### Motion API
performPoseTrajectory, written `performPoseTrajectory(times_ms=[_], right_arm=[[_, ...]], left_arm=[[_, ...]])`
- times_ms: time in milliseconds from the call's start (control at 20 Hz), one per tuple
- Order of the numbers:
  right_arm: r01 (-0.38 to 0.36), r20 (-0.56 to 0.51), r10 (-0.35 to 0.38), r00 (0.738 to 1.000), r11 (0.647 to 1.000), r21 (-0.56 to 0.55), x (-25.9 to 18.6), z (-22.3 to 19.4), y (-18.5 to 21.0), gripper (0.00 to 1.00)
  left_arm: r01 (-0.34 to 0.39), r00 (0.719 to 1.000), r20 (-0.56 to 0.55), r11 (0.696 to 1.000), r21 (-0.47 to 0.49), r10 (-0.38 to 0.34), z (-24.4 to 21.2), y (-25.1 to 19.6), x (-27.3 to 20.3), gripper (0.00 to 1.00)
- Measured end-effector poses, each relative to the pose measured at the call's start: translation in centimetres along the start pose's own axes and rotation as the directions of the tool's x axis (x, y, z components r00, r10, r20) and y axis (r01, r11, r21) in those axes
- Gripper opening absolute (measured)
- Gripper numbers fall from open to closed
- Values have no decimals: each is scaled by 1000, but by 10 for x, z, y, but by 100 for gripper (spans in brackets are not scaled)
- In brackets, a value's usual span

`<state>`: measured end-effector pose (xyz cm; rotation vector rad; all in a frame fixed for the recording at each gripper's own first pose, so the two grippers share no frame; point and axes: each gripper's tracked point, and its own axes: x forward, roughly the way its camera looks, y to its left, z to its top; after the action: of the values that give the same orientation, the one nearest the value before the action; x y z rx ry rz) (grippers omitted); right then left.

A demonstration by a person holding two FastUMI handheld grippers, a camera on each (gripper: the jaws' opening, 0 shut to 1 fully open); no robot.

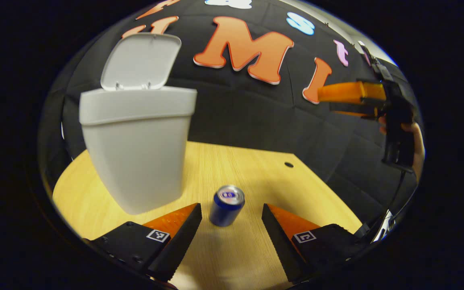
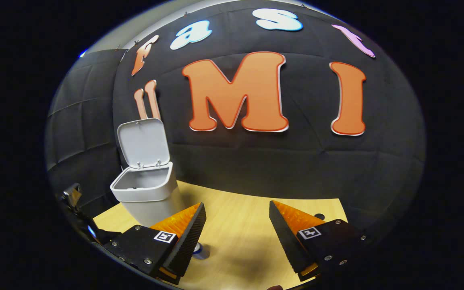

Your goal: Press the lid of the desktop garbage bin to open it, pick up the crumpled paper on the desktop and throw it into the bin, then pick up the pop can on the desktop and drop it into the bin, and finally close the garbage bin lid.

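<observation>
Left gripper view: pop can [image 1: 227, 204] stands upright on the bench [image 1: 252, 169], just ahead of the left hand-held gripper [image 1: 232, 217] and roughly centred btwn its fingers, not touching either. That gripper is spread wide, holding nothing. Garbage bin [image 1: 137, 149] sits to the can's left, near it, lid [image 1: 141, 61] tipped up and back, so the mouth is open. No crumpled paper on the bench parts I can see; my guess is it's already in the bin, though the inside isn't readable from here, so can't confirm.

Risks, as I judge them: the can is a smooth round thing w/ a small footprint. If one finger reaches it before the other it could tip or roll off toward the bench edge. Closing off-centre may squeeze it out fwd. Bin is close on the left, so a wide swing during approach or lift could knock the bin wall or bump the raised lid shut before the drop. Releasing too low or off to the side could clip the rim and bounce the can out.

Right hand-held gripper [image 2: 236, 229] also spread wide and empty, hovering over the bench; the can's top [image 2: 200, 250] peeks beside its left finger. It also shows in the left gripper view, held high at the far right [image 1: 346, 98] by a hand [image 1: 415, 141], well apart from can and bin
</observation>
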<state>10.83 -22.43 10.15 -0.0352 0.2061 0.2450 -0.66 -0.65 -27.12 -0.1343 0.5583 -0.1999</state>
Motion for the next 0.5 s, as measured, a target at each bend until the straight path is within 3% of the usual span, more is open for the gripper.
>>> performPoseTrajectory(times_ms=[200, 500], right_arm=[[37, -21, -37, 999, 999, 7, -14, -16, -32, 95], [90, -71, -89, 994, 996, 7, -21, -41, -58, 94]], left_arm=[[-40, 996, -75, 997, 63, 45, -33, -1, 45, 98], [-103, 983, -145, 993, 63, 111, -56, 17, 95, 98]])
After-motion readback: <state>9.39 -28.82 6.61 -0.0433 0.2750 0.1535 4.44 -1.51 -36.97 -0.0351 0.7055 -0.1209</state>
